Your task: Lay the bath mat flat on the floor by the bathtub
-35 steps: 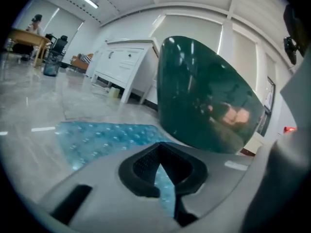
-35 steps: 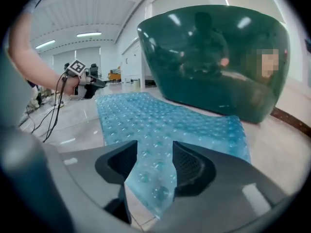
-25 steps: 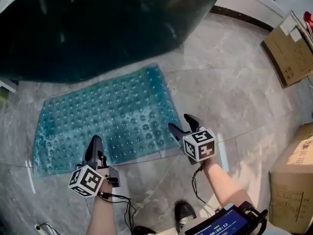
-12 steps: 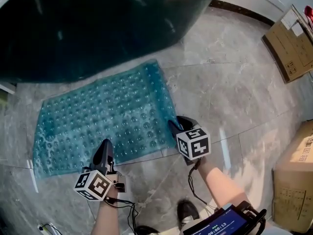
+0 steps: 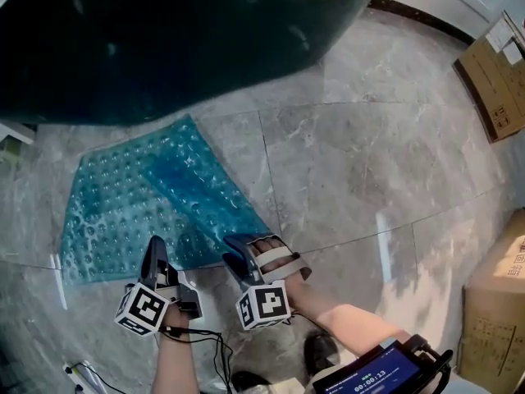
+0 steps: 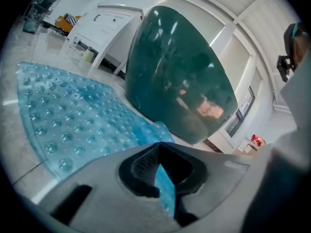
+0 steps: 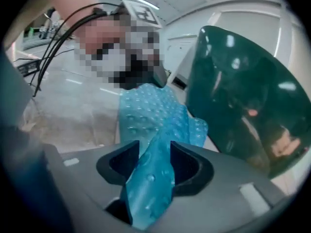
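Writing: the screen (image 5: 373,377) at the bottom edge of the head view shows white digits that look like 00:00:13. The dark print on the cardboard box (image 5: 496,318) at the right is too small to read.
Bath mat (image 5: 115,195): translucent teal plastic, studded all over with round bubbles.
Lie: its long axis runs left to right in the head view, along the bathtub (image 5: 164,31). The right end is folded back over the middle as a darker, doubled flap.
Place: on the grey marble floor (image 5: 369,162), just beside the dark green tub.
Left gripper (image 5: 154,246): clamped tight on the mat's near edge, a sliver of teal between its jaws.
Right gripper (image 5: 233,253): its jaws have just been closing, easing slightly at the last, and now pinch the folded flap.
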`<action>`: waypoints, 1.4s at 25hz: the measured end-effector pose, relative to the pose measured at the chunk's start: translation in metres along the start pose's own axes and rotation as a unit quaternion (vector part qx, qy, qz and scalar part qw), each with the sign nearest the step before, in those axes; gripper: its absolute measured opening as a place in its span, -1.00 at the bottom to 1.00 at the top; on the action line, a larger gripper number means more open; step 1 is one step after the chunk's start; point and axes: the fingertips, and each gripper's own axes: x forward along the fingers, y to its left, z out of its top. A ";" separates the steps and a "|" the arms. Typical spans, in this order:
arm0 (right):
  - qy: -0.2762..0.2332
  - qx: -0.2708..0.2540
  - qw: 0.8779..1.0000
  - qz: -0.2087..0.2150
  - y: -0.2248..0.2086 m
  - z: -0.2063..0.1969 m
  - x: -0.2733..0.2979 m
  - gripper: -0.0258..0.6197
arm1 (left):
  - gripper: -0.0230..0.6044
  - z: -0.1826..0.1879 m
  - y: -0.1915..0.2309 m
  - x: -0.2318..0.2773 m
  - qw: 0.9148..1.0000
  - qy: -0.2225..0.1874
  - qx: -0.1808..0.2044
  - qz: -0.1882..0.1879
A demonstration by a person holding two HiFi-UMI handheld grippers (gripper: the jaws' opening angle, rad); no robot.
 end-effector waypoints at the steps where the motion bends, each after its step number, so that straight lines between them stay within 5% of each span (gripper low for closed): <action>1: -0.002 0.003 1.000 0.024 0.012 0.001 0.004 -0.24 | -0.91 -0.001 0.000 -0.002 1.000 0.003 0.001 0.001; 4: -0.028 0.058 0.994 0.084 0.023 0.004 0.002 -0.18 | -0.91 -0.005 -0.001 -0.004 1.000 0.009 0.001 0.001; 8: -0.122 0.219 0.963 0.098 -0.018 0.020 -0.022 -0.01 | -0.91 -0.008 0.002 -0.007 1.000 0.009 -0.008 -0.001; 12: -0.093 0.311 0.944 0.051 -0.061 -0.015 -0.017 -0.01 | -0.91 -0.010 0.003 -0.004 1.000 0.009 -0.017 -0.005; 17: -0.052 0.405 0.904 0.124 -0.042 -0.035 0.000 0.01 | -0.91 -0.017 -0.005 -0.003 1.000 0.015 -0.020 -0.014; 20: -0.026 0.392 0.905 0.160 -0.018 -0.027 0.005 0.18 | -0.91 -0.021 -0.007 -0.005 0.999 0.021 -0.020 -0.016; 23: -0.017 0.346 0.914 0.209 0.015 -0.004 0.006 0.11 | -0.91 -0.023 -0.003 -0.008 0.999 0.024 -0.022 -0.015; 28: 0.019 0.374 0.908 0.188 0.018 -0.020 0.014 0.18 | -0.91 -0.027 -0.006 -0.011 0.999 0.029 -0.023 -0.017; 31: 0.036 0.365 0.905 0.217 0.028 -0.017 0.013 0.19 | -0.91 -0.028 -0.009 -0.013 0.999 0.035 -0.022 -0.018; 35: 0.034 0.359 0.904 0.229 0.039 -0.007 0.017 -0.24 | -0.91 -0.032 -0.005 -0.010 0.999 0.036 -0.023 -0.023</action>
